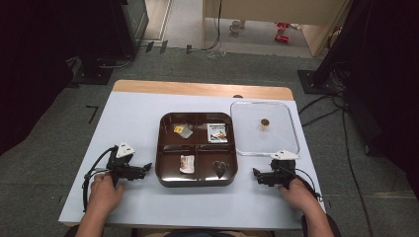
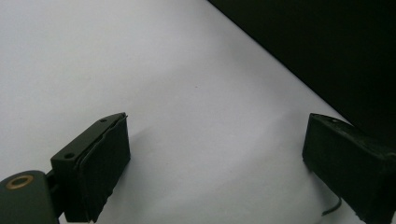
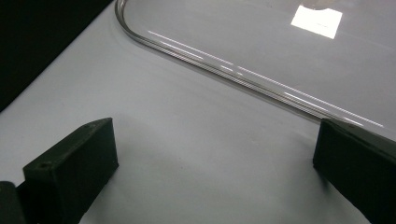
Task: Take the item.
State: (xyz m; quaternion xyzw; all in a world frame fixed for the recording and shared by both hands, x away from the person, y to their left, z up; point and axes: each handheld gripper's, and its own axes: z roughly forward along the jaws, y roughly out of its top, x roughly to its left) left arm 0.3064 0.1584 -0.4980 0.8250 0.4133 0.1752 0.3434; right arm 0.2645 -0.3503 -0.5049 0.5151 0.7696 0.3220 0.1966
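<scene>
Centrally, brown tray (image 1: 196, 179) between tools; clear lid (image 1: 291, 129) beside right tool (image 1: 256, 174); left tool (image 1: 146, 167); both jaws wide, empty.

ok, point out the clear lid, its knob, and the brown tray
clear lid (image 1: 247, 145), high view, near-left part of its flat pane
knob (image 1: 265, 122), high view, its gold top
brown tray (image 1: 163, 148), high view, left rim

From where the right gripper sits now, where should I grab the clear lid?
Probably by the small gold knob at the centre of the clear lid, coming straight down from above. The lid lies flat on the table, its thin rim flush, so an edge grip looks poor. The right gripper is open beside its near corner.
</scene>
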